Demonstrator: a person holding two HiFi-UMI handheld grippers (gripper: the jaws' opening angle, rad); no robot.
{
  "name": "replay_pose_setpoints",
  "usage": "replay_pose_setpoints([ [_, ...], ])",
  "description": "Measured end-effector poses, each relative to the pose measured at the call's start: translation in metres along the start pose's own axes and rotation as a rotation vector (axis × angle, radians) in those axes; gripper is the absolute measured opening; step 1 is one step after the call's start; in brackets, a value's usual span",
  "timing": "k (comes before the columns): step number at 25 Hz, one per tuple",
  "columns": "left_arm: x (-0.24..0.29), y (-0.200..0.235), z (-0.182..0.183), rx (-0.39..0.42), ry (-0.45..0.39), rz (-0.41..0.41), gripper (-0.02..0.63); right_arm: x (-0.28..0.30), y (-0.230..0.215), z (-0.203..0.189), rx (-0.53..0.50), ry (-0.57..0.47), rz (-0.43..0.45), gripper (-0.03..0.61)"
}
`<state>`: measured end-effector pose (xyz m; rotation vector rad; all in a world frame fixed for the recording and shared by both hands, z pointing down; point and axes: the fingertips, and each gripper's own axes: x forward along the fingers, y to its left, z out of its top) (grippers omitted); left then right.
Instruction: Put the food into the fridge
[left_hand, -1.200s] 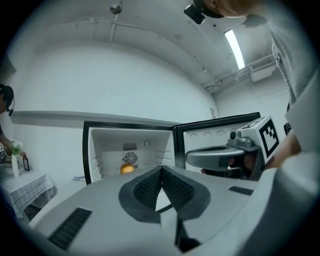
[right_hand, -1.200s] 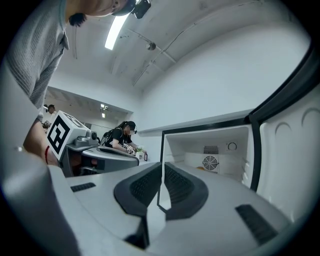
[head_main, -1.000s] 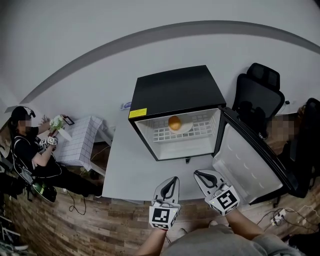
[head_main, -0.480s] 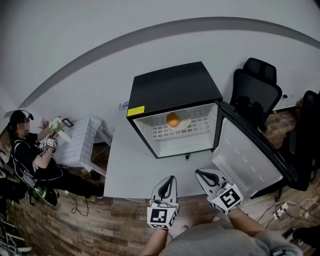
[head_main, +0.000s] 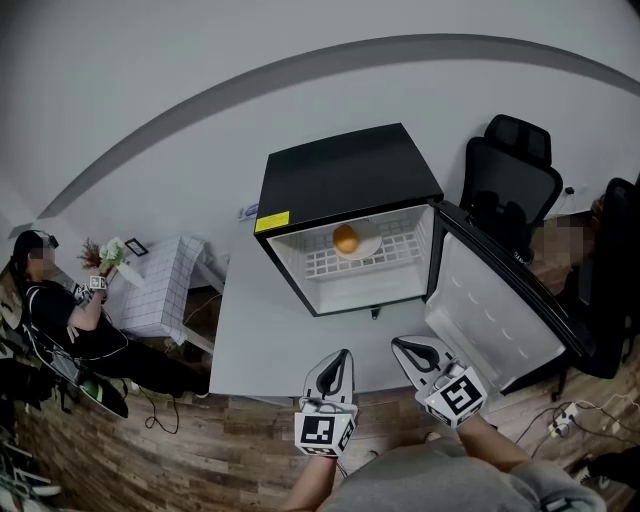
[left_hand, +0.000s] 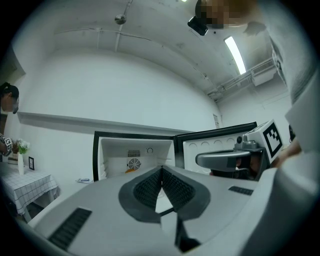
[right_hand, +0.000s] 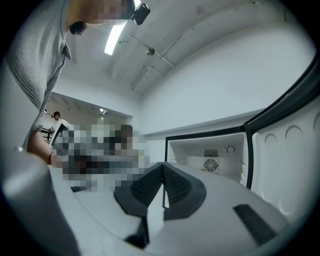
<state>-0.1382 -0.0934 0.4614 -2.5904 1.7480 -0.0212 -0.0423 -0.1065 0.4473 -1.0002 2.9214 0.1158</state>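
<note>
Before open fridge (head_main: 350, 175) — left tongs (head_main: 346, 356) pressed together, empty; right tongs (head_main: 400, 345) likewise pressed together, empty.

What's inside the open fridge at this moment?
An orange round food sits on a white plate on the wire shelf in the fridge. In the head view, its top covers the upper interior.

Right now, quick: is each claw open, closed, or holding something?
Left claw: closed, holding nothing.
Right claw: closed, holding nothing.
</note>
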Motion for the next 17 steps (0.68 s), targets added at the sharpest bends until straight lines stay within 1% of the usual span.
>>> replay_pose_setpoints([
  [9,-0.0025,-0.0041,0.0018,-0.007,-0.003,-0.001,0.011,-0.0053,-0.0003,0.0006,0.004,0.001,-0.007,0.012],
  [17,-0.0036,-0.002,0.0068,0.009,-0.006,0.001,0.011,-0.0087,-0.0001,0.0065,0.003,-0.01,-0.015,0.012],
])
